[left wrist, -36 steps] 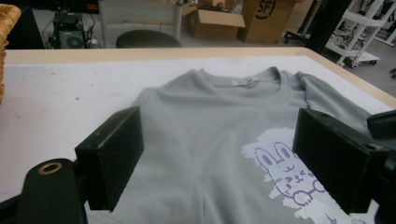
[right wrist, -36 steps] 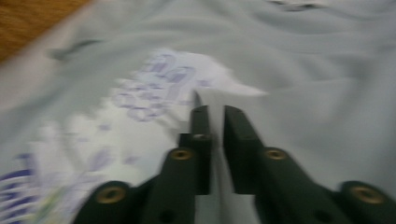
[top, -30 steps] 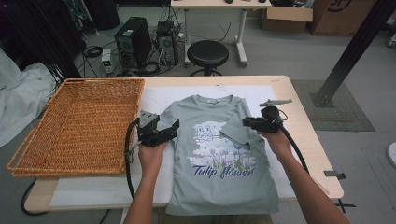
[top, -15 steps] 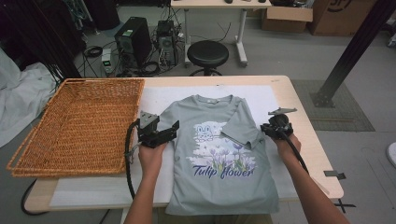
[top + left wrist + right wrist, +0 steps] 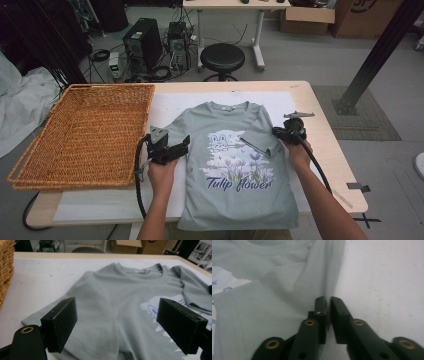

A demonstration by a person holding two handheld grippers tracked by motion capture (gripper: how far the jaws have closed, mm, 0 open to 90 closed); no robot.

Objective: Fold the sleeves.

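So the grey-green cotton T-shirt with the purple "Tulip flower" print lies flat, front side up, on the white sheet that covers the middle of the light wooden table. The collar points away from the person and the hem hangs a bit over the near edge. Its right sleeve is folded in over the chest, so it lies partly on the rabbit-and-flowers picture. The other sleeve is spread out flat toward the basket side.

The right gripper sits at the shirt's right shoulder edge, right where the folded sleeve starts. In the right gripper view its jaws are pretty much together, just a thin slit between them, and the fabric edge runs up to that slit. Honestly I can't tell if any cloth is pinched in there or not.

The left gripper is low over the flat sleeve, jaws wide apart with nothing between them, pointing across the shirt's chest. The person's hand holds it from behind.

Further out, a big rectangular woven wicker basket sits on the table's left end, just beside the white sheet. Behind the table there's a round black stool and a couple of black computer towers on the floor.
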